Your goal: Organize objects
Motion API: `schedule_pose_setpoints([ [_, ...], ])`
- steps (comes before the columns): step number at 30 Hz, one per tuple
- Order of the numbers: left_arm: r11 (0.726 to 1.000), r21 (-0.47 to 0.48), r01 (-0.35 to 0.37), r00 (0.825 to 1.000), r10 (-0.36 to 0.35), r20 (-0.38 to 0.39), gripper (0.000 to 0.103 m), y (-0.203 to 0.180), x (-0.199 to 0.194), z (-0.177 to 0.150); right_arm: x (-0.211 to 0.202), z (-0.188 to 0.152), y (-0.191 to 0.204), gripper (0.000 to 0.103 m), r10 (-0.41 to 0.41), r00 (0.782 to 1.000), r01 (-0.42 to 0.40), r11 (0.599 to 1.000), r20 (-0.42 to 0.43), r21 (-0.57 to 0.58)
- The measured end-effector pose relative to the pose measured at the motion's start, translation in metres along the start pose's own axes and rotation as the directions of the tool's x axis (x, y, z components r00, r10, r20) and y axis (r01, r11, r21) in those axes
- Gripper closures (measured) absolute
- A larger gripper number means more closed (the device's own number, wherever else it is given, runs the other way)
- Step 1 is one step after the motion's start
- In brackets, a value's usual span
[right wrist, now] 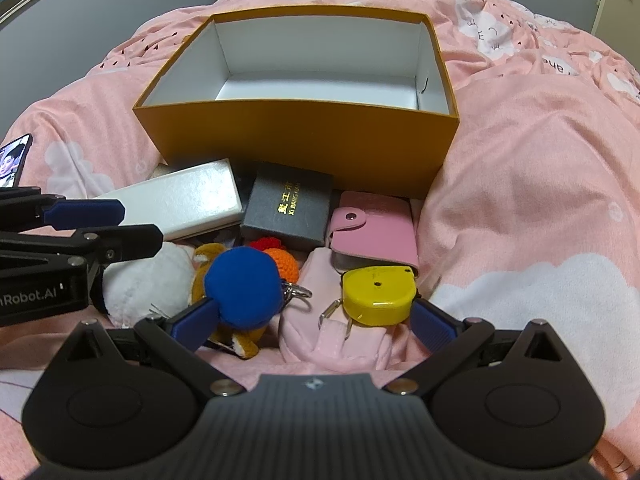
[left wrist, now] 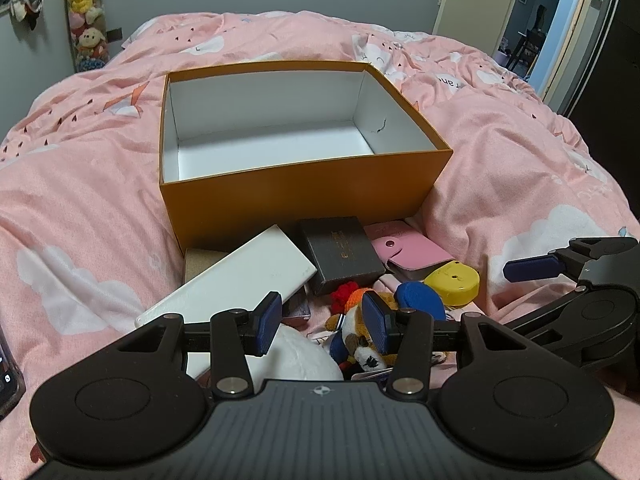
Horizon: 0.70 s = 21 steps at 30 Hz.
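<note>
My left tool part open over the plush toys, gripping nothing, my right tool spread wide around the yellow tape measure, orange box empty beyond

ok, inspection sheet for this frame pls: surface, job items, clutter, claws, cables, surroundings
Surface: pink cloud-print duvet, rumpled.
Job's things: orange box open, nothing inside; in front of it a white box, dark grey box, pink wallet, yellow tape measure, blue crochet ball, plush toys.
Clutter: phone at the left edge.
Claws: left claw part open over the plush pile, holding nothing; right claw wide open, holding nothing.
Cables: nothing seen.
Surroundings: grey wall, hanging plush rack, open door.
</note>
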<state>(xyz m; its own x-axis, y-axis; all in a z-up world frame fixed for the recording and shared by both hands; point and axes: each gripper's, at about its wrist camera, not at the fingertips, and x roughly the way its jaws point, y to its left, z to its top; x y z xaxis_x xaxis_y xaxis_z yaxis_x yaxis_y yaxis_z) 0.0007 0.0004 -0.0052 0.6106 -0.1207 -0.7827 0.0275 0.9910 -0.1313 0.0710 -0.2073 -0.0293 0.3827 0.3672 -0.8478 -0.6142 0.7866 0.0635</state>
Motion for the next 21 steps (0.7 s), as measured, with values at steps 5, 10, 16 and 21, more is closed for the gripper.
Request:
schedule_pose_setpoints([
  [5, 0.999, -0.034, 0.012, 1.0, -0.013, -0.016, 0.05, 0.012, -0.004, 0.002, -0.005, 0.007, -0.002, 0.008, 0.003, 1.0, -0.003, 1.0, 0.031, -0.006],
  [10, 0.999, -0.045, 0.011, 1.0, -0.012, -0.013, 0.05, 0.028, -0.014, 0.011, -0.008, 0.021, 0.004, 0.026, 0.062, 0.997, -0.06, 0.996, 0.045, -0.059],
  [16, 0.996, 0.067, -0.062, 0.997, 0.065, -0.05, 0.048, 0.038, -0.007, 0.02, 0.003, 0.048, 0.023, 0.044, 0.16, 0.987, -0.156, 0.978, 0.019, -0.141],
  [21, 0.977, 0.204, -0.066, 0.993, 0.085, -0.085, 0.045, 0.035, 0.01, 0.026, 0.034, 0.069, 0.04, 0.057, 0.18, 0.982, -0.189, 0.963, -0.064, -0.193],
])
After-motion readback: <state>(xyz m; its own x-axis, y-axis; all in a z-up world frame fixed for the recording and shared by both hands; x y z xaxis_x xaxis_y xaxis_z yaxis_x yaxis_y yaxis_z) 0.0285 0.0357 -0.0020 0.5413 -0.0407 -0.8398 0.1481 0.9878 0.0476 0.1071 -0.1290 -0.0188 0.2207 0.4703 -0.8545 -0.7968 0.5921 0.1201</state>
